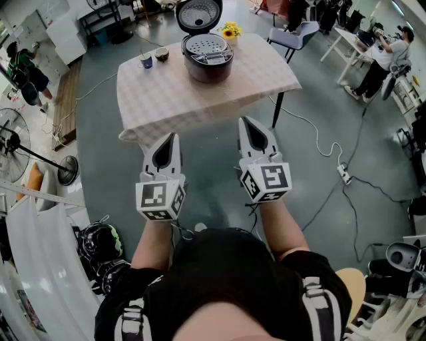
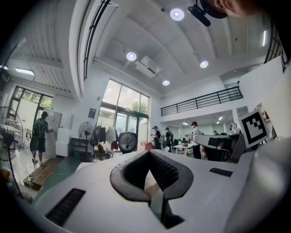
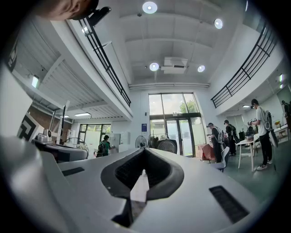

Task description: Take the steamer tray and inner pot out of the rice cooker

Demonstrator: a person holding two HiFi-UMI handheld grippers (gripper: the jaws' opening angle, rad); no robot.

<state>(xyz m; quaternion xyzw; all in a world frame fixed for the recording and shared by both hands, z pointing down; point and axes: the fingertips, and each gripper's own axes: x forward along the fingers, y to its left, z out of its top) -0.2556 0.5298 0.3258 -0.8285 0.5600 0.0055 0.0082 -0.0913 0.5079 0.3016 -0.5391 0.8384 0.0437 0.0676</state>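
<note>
A dark rice cooker [image 1: 208,61] stands on the far side of a table with a checked cloth [image 1: 200,93], its lid [image 1: 199,14] swung up. A perforated steamer tray [image 1: 205,45] lies in its mouth; the inner pot below is hidden. My left gripper [image 1: 174,136] and right gripper [image 1: 243,122] hang side by side over the floor, well short of the table's near edge. Both are shut with nothing between the jaws. In the left gripper view the left gripper [image 2: 149,152] points level across the room; the right gripper [image 3: 143,150] in its own view tilts slightly up.
A blue cup [image 1: 146,62] and a small bowl [image 1: 162,54] stand at the table's back left, yellow flowers [image 1: 231,30] behind the cooker. A cable and power strip [image 1: 344,174] lie on the floor at right. A standing fan [image 1: 13,143] is at left. People stand farther off.
</note>
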